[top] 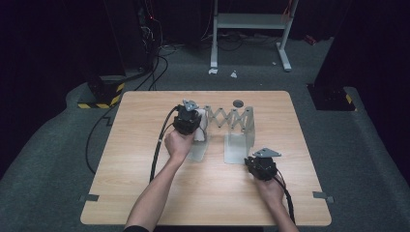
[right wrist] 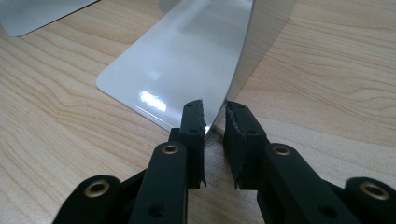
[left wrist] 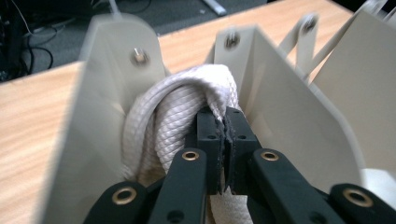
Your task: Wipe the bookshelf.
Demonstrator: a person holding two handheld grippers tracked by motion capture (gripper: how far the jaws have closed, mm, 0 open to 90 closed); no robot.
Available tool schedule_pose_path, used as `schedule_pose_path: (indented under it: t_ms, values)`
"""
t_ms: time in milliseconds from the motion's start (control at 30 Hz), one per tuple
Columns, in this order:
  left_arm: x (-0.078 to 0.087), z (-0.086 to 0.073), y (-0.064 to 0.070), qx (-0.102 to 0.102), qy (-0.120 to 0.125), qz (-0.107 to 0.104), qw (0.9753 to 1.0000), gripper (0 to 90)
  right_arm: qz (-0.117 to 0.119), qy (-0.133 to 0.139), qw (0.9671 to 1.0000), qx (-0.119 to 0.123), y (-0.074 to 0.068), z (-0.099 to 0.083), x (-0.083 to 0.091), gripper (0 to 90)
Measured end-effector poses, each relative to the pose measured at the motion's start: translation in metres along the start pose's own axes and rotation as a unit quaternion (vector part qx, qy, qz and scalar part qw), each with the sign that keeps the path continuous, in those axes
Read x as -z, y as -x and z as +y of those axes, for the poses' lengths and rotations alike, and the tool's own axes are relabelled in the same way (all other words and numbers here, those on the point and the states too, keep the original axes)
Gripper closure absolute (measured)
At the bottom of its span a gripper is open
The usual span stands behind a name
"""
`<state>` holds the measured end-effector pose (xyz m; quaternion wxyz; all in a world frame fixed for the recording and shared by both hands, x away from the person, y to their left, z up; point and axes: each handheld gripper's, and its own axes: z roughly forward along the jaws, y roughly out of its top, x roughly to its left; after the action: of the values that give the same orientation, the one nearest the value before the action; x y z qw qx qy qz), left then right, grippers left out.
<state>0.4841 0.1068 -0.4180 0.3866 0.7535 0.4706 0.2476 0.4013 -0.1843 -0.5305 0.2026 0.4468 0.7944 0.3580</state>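
Rope sits pinched in left hand-held gripper — between rack plates.

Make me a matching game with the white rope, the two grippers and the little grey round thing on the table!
Things:
1. thick white braided rope
2. left gripper
3. right gripper
4. small grey round disc

Places or states:
A. jaws around the upright edge of the shiny grey metal bookend
B. lying alone on the wooden table, behind the rack
C. stuffed between two plates of the pale folding rack
D. jaws pinched shut on the rope

Pairs: 1-C, 2-D, 3-A, 4-B
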Motion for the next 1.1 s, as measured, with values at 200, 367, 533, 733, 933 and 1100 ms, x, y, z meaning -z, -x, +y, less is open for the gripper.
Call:
schedule_pose_path:
  t_ms: [200, 367, 533, 733, 933, 1100]
  values:
    - [0.017, 0.013, -0.005, 0.002, 0.022, 0.002, 0.9997, 86.5, -0.001, 0.0, 1.0, 0.002, 0.0, 0.0, 0.0, 77.6]
    - [0.026, 0.018, -0.009, 0.006, 0.033, 0.006, 0.9994, 86.5, -0.002, 0.0, 1.0, 0.003, 0.0, 0.0, 0.0, 77.5]
    - [0.025, 0.014, -0.009, 0.006, 0.024, 0.006, 0.9997, 86.5, -0.002, 0.0, 1.0, 0.002, 0.0, 0.0, 0.0, 77.6]
    - [0.023, 0.007, -0.008, 0.004, 0.022, 0.006, 0.9997, 86.5, -0.002, 0.0, 1.0, 0.002, -0.001, 0.0, 0.0, 77.6]
    - [0.021, 0.0, -0.007, 0.001, 0.017, 0.008, 0.9998, 86.5, -0.002, 0.0, 1.0, 0.002, -0.001, 0.0, 0.0, 77.5]
    - [0.022, -0.003, -0.007, -0.001, 0.017, 0.008, 0.9998, 86.5, -0.002, 0.0, 1.0, 0.001, -0.001, 0.0, 0.0, 77.6]
